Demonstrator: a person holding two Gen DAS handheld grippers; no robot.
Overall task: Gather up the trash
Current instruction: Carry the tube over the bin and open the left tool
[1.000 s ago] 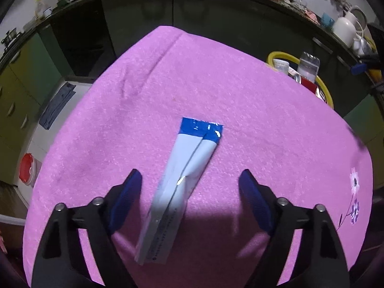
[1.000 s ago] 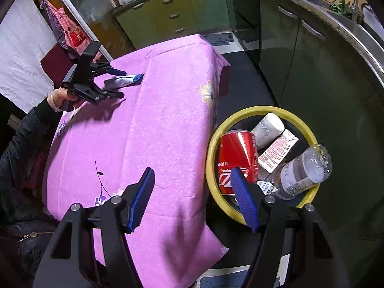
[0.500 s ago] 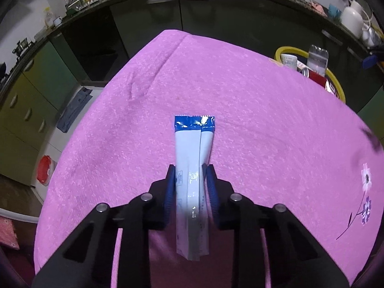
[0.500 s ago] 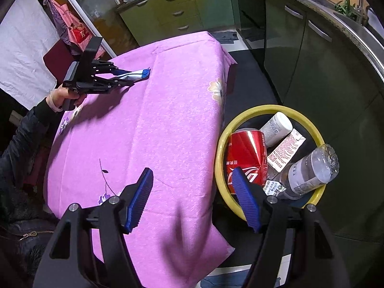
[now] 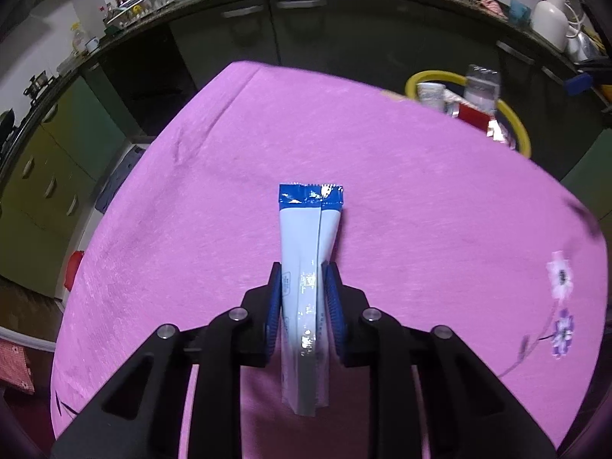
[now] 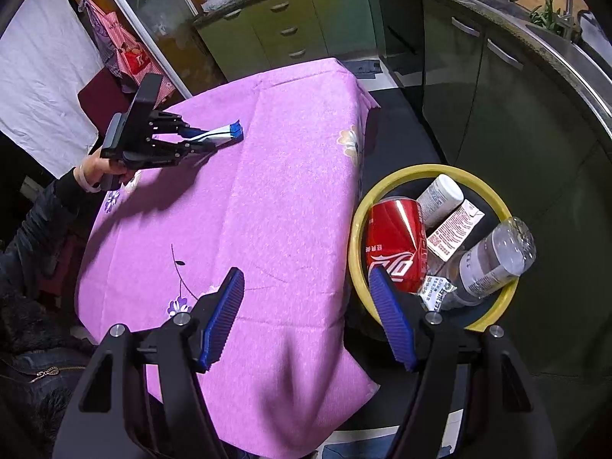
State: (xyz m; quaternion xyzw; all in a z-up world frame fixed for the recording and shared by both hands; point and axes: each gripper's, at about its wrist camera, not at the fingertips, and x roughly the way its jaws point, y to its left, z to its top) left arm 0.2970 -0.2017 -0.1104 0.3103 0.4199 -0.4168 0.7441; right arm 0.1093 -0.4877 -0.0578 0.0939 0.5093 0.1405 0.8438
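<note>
left gripper (image 5: 304, 298) has just closed its jaws, now clamped on the white-and-blue sachet (image 5: 308, 264) over the pink tablecloth (image 5: 420, 210); right gripper (image 6: 308, 306) gapes empty near the yellow bin (image 6: 357, 206).

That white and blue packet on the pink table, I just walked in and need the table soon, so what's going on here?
A person is clearing trash with a handheld claw in each hand. The left claw has just closed on the white and blue packet, lifted above the pink tablecloth. The right claw hangs open and empty near the yellow-rimmed bin, which already holds a red can, a clear bottle and other trash.
</note>
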